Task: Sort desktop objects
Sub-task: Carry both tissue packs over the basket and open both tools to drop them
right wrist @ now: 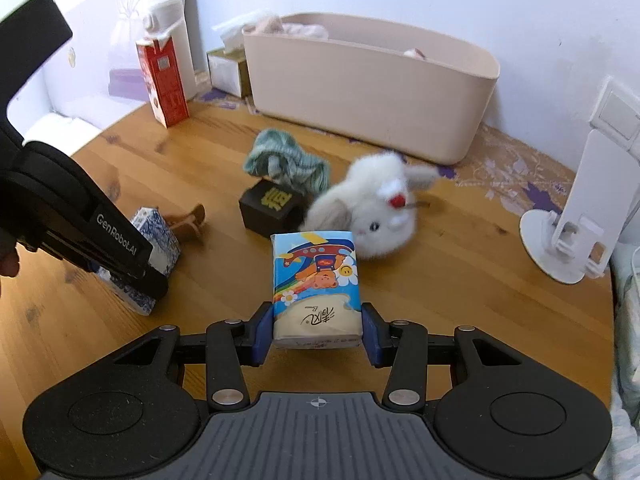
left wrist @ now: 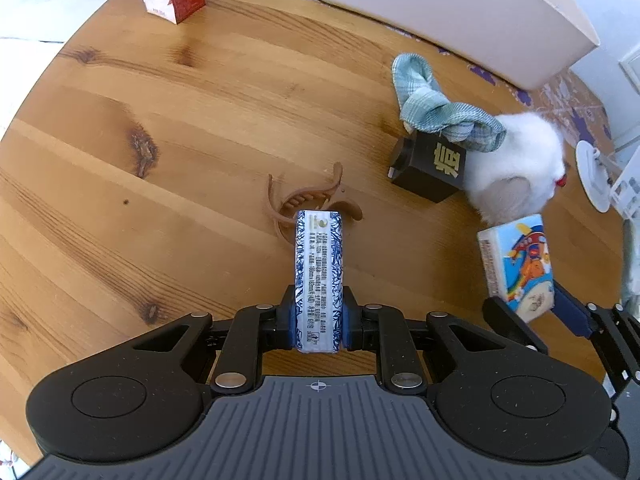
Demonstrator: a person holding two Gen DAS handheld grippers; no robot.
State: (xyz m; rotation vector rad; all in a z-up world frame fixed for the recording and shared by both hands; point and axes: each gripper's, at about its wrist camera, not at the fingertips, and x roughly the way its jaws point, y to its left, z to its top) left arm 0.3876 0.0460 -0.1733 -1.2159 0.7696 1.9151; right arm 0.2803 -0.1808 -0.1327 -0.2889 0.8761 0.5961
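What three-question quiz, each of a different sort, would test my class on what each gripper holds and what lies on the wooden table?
1. True or false: the left gripper is shut on a blue-and-white tissue pack.
2. Multiple choice: what does the right gripper hold? A) black cube B) cartoon tissue pack C) hair claw
3. Fill in: the teal cloth lies partly on the ____.

Key
1. True.
2. B, the cartoon tissue pack; the brown hair claw lies on the wooden table.
3. Black cube, beside the white plush toy.
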